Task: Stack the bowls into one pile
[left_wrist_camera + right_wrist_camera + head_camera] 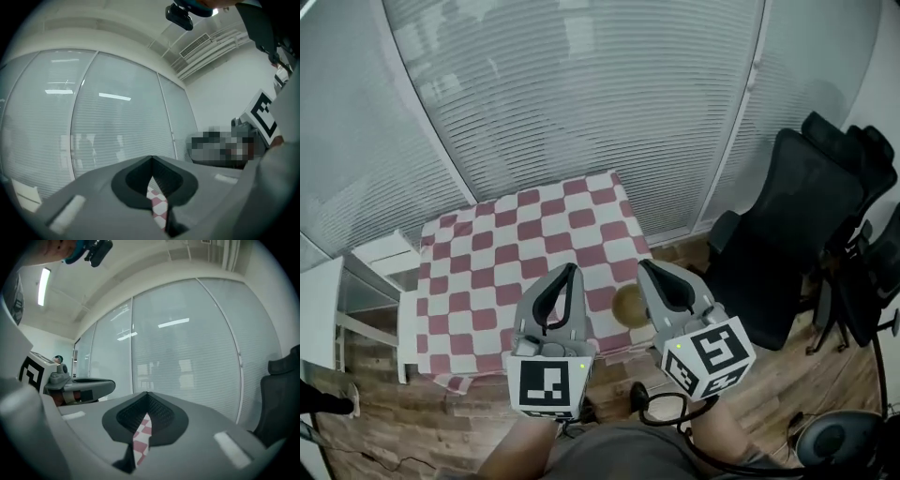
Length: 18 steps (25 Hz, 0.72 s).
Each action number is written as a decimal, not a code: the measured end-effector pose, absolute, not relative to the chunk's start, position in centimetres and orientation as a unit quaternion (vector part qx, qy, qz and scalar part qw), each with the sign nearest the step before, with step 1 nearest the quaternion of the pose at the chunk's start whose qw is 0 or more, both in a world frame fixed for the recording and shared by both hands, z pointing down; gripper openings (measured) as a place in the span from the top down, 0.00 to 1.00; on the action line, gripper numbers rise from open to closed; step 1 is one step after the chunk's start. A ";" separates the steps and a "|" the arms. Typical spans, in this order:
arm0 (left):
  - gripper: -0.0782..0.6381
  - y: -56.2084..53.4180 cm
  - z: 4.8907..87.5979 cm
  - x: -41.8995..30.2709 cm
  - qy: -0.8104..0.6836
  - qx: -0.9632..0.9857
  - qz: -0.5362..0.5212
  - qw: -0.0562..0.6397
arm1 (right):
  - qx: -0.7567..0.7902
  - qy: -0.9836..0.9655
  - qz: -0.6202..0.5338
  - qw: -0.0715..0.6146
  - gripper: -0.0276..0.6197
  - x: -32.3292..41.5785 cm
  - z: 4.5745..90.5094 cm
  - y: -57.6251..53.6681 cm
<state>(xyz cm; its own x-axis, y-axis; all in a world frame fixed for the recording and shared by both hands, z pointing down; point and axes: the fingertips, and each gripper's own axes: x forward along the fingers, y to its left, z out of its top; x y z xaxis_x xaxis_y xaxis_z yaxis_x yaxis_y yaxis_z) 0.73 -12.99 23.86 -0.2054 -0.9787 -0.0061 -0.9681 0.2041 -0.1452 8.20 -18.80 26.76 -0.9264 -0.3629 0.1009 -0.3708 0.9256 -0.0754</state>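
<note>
Blinds (581,94): pale slatted panels on the far side of the table, running across the whole back of the head view.
White furniture (382,255): a low white piece just beside the table's left edge; what kind it is cannot be told.
Table (502,246): covered by a red-and-white checked cloth that hangs over its near edge.
Left gripper (572,269): held above the table's near edge, left of the middle, pointing toward the far side, its marker cube on the person's side.
Left jaws: pressed together at the tips with nothing between them. In the left gripper view only a sliver of the table's checked cloth shows through the slot below the tips.
Bowls (628,305): a tan round shape on the table near its near right corner, partly hidden behind the right gripper. How many bowls are in it cannot be told.
Right gripper (645,265): held above the table's near right corner, pointing toward the far side, marker cube on the person's side.
Right jaws: closed tip to tip and empty. The right gripper view shows the same strip of table cloth under them.
Office chair (797,225): black, standing on the wooden floor (384,422) off the table's right side, apart from it.
</note>
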 end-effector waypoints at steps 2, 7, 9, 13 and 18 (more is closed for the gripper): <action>0.89 -12.4 22.7 0.1 0.781 -0.619 -0.057 0.060 | 0.185 -0.982 0.021 0.022 0.92 7.7 25.0 -18.1; 0.89 -11.2 21.1 -1.2 0.795 -0.599 -0.054 0.077 | 0.183 -0.983 -0.013 -0.001 0.92 6.7 23.0 -16.9; 0.89 -10.6 20.8 -1.5 0.800 -0.592 -0.049 0.081 | 0.182 -0.983 -0.016 -0.003 0.92 6.2 23.0 -16.6; 0.89 -9.9 21.0 -1.9 0.805 -0.586 -0.052 0.082 | 0.177 -0.984 -0.021 -0.001 0.92 5.5 23.0 -16.1; 0.89 -9.6 21.0 -2.4 0.807 -0.582 -0.051 0.080 | 0.179 -0.983 -0.029 0.002 0.92 5.0 23.1 -15.9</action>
